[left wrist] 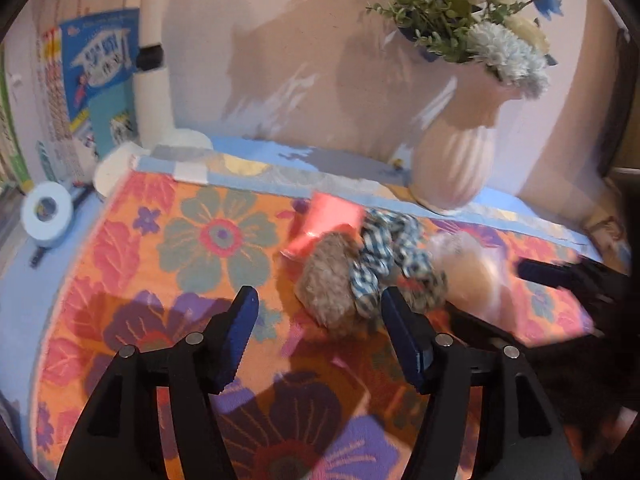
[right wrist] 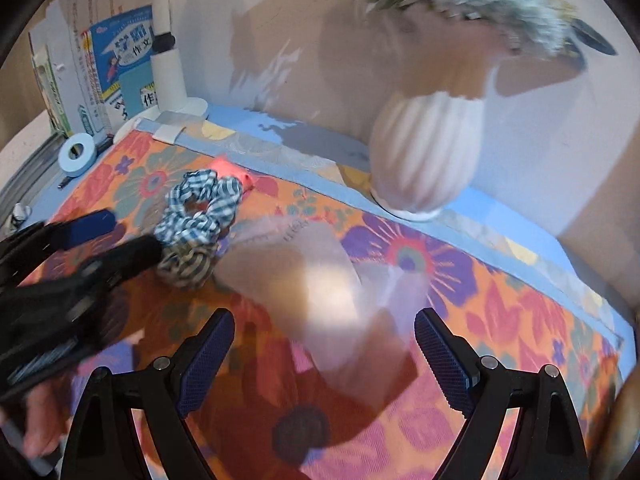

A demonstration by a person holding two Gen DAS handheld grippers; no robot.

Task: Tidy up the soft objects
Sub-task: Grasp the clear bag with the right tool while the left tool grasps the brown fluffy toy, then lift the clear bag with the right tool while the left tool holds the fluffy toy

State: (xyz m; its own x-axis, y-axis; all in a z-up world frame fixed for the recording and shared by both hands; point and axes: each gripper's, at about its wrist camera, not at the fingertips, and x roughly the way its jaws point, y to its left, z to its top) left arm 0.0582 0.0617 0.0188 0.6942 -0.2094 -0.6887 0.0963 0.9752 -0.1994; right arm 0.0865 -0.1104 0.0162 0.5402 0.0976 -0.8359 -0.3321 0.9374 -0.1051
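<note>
I have both grippers hovering over the flowered cloth (left wrist: pixel 120 248) with nothing picked up yet, so I judge this as the approach step, choosing which soft thing to take first. My left gripper (left wrist: pixel 318 300) is spread wide and empty, its fingers framing the brown fuzzy ball (left wrist: pixel 328 284), which touches the blue checked scrunchie (left wrist: pixel 384 252) and a pink packet (left wrist: pixel 328 220) behind it. My right gripper (right wrist: pixel 324 332) is also wide open and holds nothing; a clear bag (right wrist: pixel 320 280) with something pale inside lies just ahead of it, blurred. The white vase (right wrist: pixel 424 152) stands at the back edge, near the pile. Next I would lower the left one around the fuzzy ball and close gently, keeping clear of the scrunchie.
</note>
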